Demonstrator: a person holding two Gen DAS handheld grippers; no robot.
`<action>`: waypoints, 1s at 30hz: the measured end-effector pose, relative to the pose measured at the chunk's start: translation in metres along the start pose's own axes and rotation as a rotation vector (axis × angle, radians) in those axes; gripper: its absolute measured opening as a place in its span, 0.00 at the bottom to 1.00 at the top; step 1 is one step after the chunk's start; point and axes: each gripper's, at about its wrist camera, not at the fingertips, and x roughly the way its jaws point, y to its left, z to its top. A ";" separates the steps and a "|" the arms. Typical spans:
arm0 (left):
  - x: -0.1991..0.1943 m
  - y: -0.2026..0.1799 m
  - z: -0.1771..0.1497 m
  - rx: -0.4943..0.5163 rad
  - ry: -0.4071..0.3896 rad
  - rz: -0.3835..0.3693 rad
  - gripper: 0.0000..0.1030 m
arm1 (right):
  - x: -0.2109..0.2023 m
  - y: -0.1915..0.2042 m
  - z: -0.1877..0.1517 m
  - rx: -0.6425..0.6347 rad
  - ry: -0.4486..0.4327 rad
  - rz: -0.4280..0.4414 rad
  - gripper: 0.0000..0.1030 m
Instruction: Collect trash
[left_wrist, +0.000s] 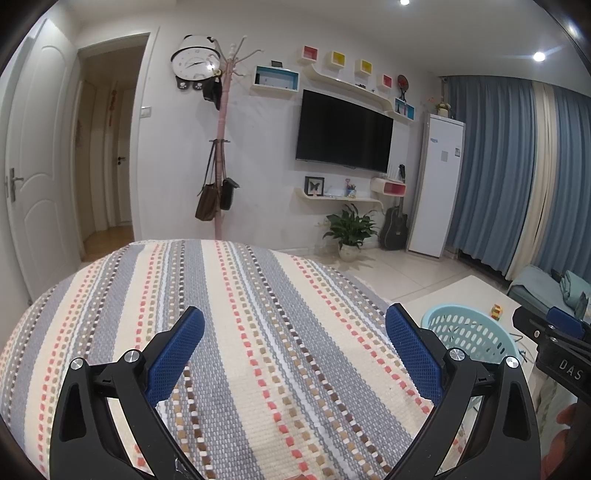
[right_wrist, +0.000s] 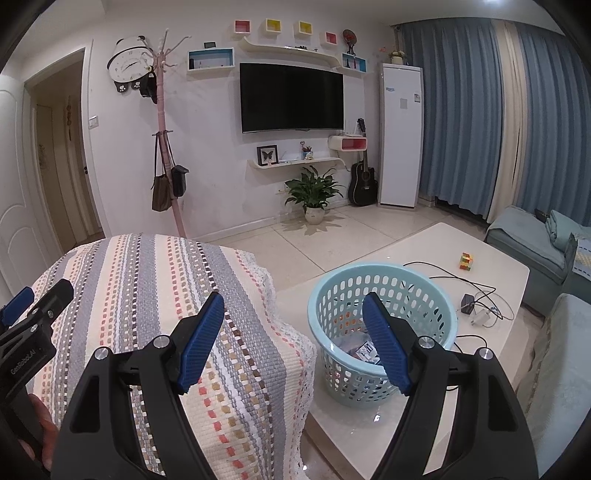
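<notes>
White walls with a dark television (right_wrist: 291, 96); blue curtains (right_wrist: 465, 125); pale tiled floor (right_wrist: 354, 229); ceiling spotlights (left_wrist: 539, 56) lit.

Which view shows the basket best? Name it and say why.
The right wrist view. There the whole basket stands on the white table, rim and wall in full, with trash visible inside. In the left wrist view only part of its rim and upper wall shows, cut off by a finger of the left gripper.
</notes>
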 end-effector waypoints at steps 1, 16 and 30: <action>0.000 0.000 0.000 0.000 0.001 0.000 0.93 | 0.000 0.001 0.000 -0.001 -0.001 0.000 0.71; -0.001 -0.002 0.000 0.001 0.002 0.002 0.93 | -0.001 0.000 0.000 -0.002 0.000 -0.002 0.71; 0.002 0.003 0.000 -0.003 0.004 0.000 0.93 | -0.001 0.000 -0.001 -0.009 0.005 0.001 0.71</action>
